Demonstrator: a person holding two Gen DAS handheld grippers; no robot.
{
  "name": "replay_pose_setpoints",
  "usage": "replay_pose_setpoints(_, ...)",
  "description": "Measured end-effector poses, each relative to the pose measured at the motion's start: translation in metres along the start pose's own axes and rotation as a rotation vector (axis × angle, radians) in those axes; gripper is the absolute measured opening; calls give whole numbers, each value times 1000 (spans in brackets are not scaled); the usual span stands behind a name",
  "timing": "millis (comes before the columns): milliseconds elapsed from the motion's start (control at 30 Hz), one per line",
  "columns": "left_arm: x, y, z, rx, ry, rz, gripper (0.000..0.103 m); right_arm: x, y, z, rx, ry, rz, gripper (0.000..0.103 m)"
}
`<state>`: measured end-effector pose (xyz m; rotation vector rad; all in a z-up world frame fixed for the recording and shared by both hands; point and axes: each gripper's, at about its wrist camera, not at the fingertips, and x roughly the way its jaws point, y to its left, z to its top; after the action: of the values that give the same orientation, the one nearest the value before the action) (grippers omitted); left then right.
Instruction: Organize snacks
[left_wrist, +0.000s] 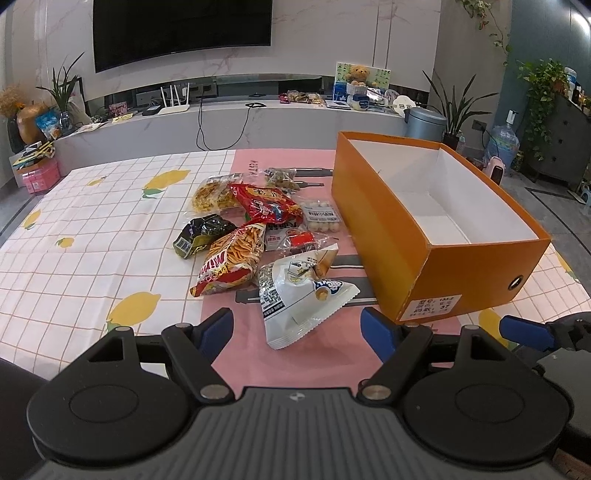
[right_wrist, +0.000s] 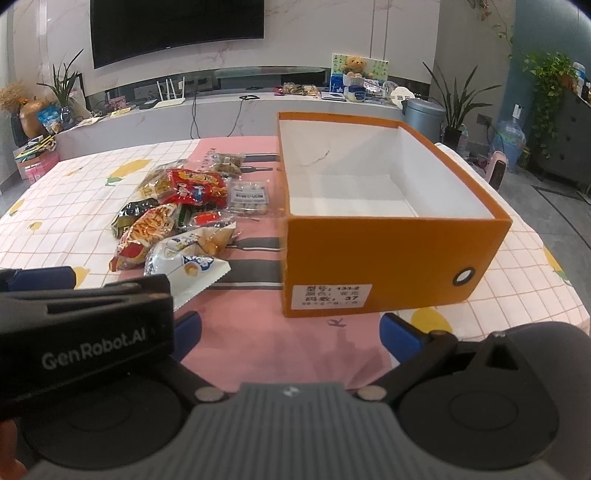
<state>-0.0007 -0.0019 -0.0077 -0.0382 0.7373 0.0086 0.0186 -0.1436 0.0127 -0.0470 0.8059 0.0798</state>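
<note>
Snack packets (left_wrist: 258, 236) heaped on the table beside an open orange box (left_wrist: 436, 236).

The heap lies on the pink strip of the lemon-print tablecloth (left_wrist: 74, 236), just left of the box, whose white inside holds nothing. A white packet (left_wrist: 295, 295) lies nearest, a red stick-snack bag (left_wrist: 231, 262) touching it. The left gripper (left_wrist: 297, 334) is spread wide above the white packet, holding nothing; the right gripper (right_wrist: 290, 332) is likewise wide and unloaded before the box.
</note>
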Motion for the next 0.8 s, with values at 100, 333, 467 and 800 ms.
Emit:
replay_pose_setpoints(100, 0, 0, 0, -1, 1, 0, 92, 0, 1, 0, 1, -3, -1, 100)
replay_pose_setpoints(333, -3, 3, -1, -11, 0, -15, 92, 0, 6, 1, -1, 3, 16, 100)
replay_pose_setpoints(467, -2, 9, 0, -20, 8, -37, 92, 2, 12, 1, -11, -4, 44, 100)
replay_pose_setpoints(800, 2, 46, 9, -129, 0, -60, 92, 18, 46, -3, -197, -108, 120, 100)
